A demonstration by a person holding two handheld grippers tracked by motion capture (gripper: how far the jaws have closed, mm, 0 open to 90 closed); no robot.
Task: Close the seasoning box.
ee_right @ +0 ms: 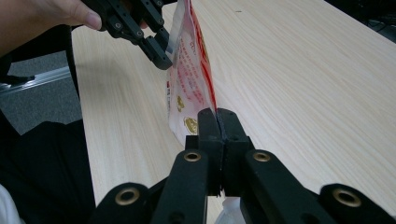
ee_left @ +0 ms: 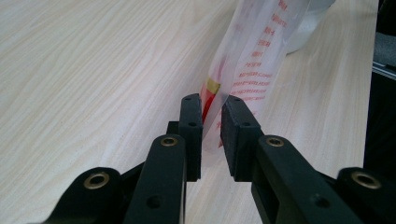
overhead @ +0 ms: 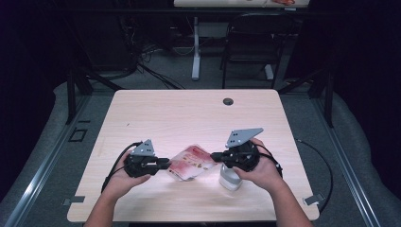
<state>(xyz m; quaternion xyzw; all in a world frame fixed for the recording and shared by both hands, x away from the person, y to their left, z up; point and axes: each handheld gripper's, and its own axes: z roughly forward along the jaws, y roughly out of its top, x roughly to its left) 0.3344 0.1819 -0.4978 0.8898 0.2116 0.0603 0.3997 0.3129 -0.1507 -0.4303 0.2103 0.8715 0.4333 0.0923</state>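
Both grippers hold a red-printed pouch [overhead: 191, 162] between them above the table's [overhead: 198, 113] near edge. The left gripper [overhead: 166, 163] clamps one end, the right gripper [overhead: 213, 155] the other. A white container [overhead: 229, 178] stands under the right hand [overhead: 259, 171].

Looking like a lab or office test room: a light wood desk [overhead: 189, 113] with a cable grommet hole [overhead: 228, 101] is sitting on grey carpet, a black chair [overhead: 250, 42] and another desk's white leg [overhead: 196, 47] are standing at top center, and loose cables [overhead: 142, 52] are trailing across the upper-left floor.
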